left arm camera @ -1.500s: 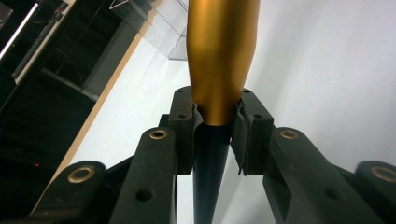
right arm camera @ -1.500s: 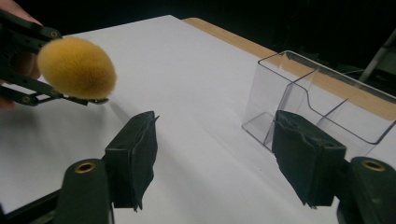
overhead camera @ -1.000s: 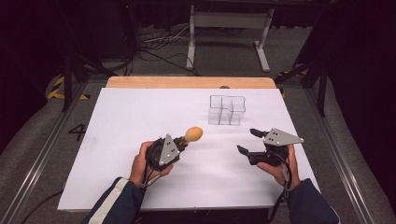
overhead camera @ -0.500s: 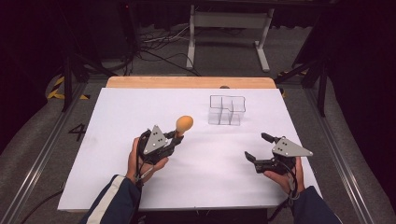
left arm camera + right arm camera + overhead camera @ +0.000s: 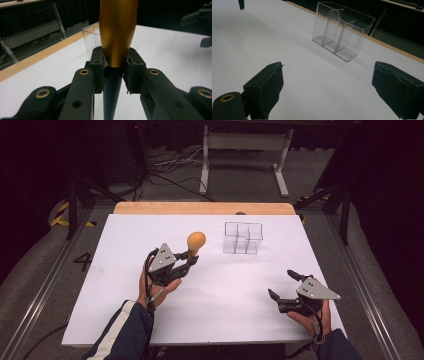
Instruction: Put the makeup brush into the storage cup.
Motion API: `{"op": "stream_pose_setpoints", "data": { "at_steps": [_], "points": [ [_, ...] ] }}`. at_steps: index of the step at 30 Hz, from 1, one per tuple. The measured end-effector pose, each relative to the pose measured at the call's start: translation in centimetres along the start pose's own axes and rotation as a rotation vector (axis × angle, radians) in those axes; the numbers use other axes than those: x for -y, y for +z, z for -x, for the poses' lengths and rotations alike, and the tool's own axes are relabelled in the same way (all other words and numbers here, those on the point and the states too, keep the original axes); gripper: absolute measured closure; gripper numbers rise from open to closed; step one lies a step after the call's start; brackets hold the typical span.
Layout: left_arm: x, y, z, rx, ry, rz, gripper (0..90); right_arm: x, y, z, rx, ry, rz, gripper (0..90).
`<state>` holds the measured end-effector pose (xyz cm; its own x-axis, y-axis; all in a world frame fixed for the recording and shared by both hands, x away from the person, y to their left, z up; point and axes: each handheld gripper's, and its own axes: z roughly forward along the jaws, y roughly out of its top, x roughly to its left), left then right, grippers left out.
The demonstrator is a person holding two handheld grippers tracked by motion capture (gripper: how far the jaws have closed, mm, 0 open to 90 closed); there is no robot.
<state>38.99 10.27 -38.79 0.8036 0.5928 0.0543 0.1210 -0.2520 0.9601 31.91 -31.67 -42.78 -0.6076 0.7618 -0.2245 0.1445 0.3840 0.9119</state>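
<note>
My left gripper (image 5: 190, 257) is shut on a tool with a rounded orange end (image 5: 196, 240) and holds it above the white table top, left of centre. In the left gripper view the pads (image 5: 98, 65) clamp where the tool's orange body (image 5: 117, 30) meets its dark tapered shaft. My right gripper (image 5: 281, 283) is open near the front right corner. Its jaws have just been opening, with nothing between its pads (image 5: 265, 87). A clear plastic organiser (image 5: 243, 238) with open-top compartments stands upright at the back, right of centre.
The white sheet (image 5: 100, 270) covers the table, with a wooden strip (image 5: 200, 208) along its far edge. The organiser (image 5: 342, 32) stands ahead of the right gripper. Metal rails run down both sides, and a stand and cables lie on the floor beyond.
The left hand has carried the orange-ended tool up and to the left. The right hand has drawn back toward the front right corner, and its jaws stand wider.
</note>
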Motion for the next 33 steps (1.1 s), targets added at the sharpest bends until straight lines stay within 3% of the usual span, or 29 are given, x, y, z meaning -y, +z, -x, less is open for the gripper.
{"op": "stream_pose_setpoints", "data": {
  "at_steps": [6,14,20,26,33],
  "points": [
    [-1.1,1.2,-0.7,0.021,-0.035,0.046,72.0,0.4,-0.4,0.3,0.018,0.018,0.012,10.5],
    [-3.0,4.2,-1.1,0.062,-0.050,0.087,72.1,0.5,-0.4,0.5,0.027,0.021,0.023,10.7],
    [-5.4,6.9,-1.6,0.109,-0.074,0.155,72.1,0.4,-0.2,0.3,0.018,0.014,0.025,10.9],
    [-7.2,9.6,-1.7,0.133,-0.068,0.169,72.1,0.5,-0.2,0.5,0.018,0.021,0.031,11.1],
    [-7.9,12.7,-1.4,0.144,-0.073,0.160,72.1,0.5,0.1,0.3,0.014,0.020,0.032,11.7]
  ]
}}
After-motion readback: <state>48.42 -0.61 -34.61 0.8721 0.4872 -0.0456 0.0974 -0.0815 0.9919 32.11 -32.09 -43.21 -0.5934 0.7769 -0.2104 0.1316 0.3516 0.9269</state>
